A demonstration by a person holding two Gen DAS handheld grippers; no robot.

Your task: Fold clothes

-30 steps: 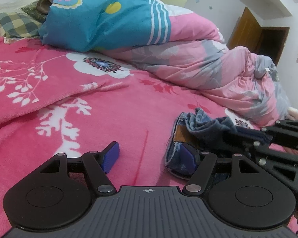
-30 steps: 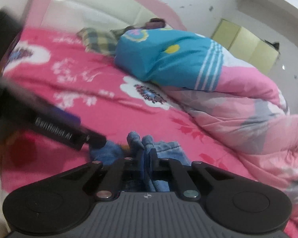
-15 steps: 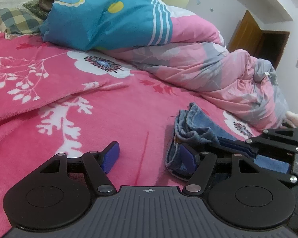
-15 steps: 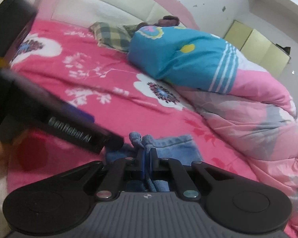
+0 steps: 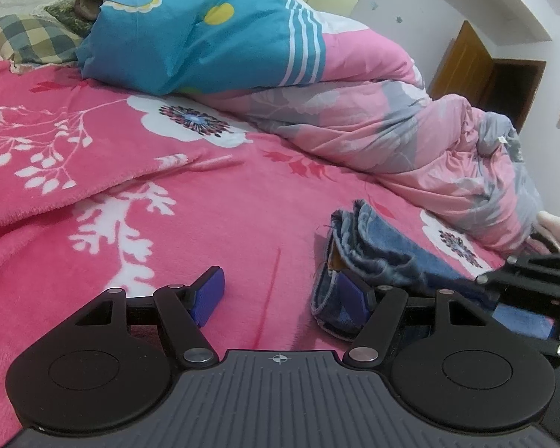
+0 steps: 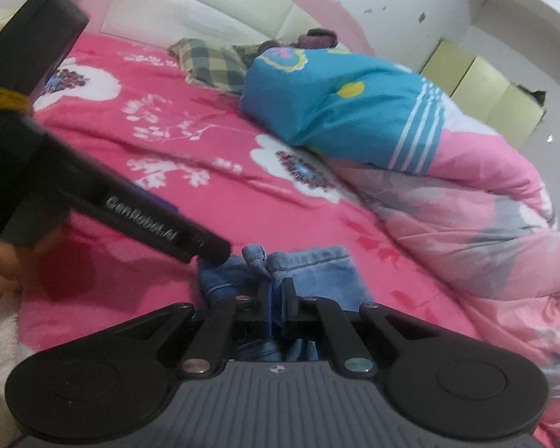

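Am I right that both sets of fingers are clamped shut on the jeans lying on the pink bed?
Not quite. Only the right gripper is clamped on the jeans, as the right wrist view shows. The left wrist view shows the left gripper wide open, with one finger against the denim.

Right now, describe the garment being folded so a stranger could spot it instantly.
Start from the bed's bright pink floral blanket, with a heaped pink and grey quilt along its far side. In front of that heap lies the denim garment, bunched and pinched by the right gripper. It is the only faded blue, stitched fabric on the pink bedding.
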